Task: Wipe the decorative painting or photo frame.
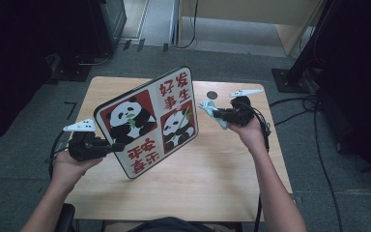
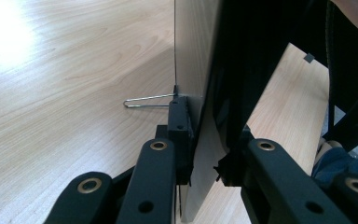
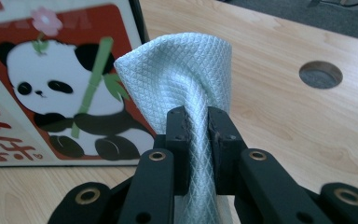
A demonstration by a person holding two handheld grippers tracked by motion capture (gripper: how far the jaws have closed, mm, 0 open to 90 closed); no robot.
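A white board (image 1: pixel 147 121) printed with pandas on red squares and red characters is tilted up over the wooden table (image 1: pixel 222 174). My left gripper (image 1: pixel 113 145) is shut on its lower left edge; in the left gripper view the jaws clamp the board's edge (image 2: pixel 193 60), and a thin wire loop (image 2: pixel 144 100) sticks out from its back. My right gripper (image 1: pixel 217 113) is shut on a pale blue cloth (image 1: pixel 207 107), held just off the board's right edge. Seen from the right gripper view, the cloth (image 3: pixel 182 79) bulges above the jaws, beside the panda board (image 3: pixel 60 84).
A round hole (image 1: pixel 212 94) is cut in the tabletop at the back, also seen as the hole (image 3: pixel 320 74) in the right gripper view. Cables (image 1: pixel 314 111) trail over the grey floor to the right. Dark stands and equipment surround the table.
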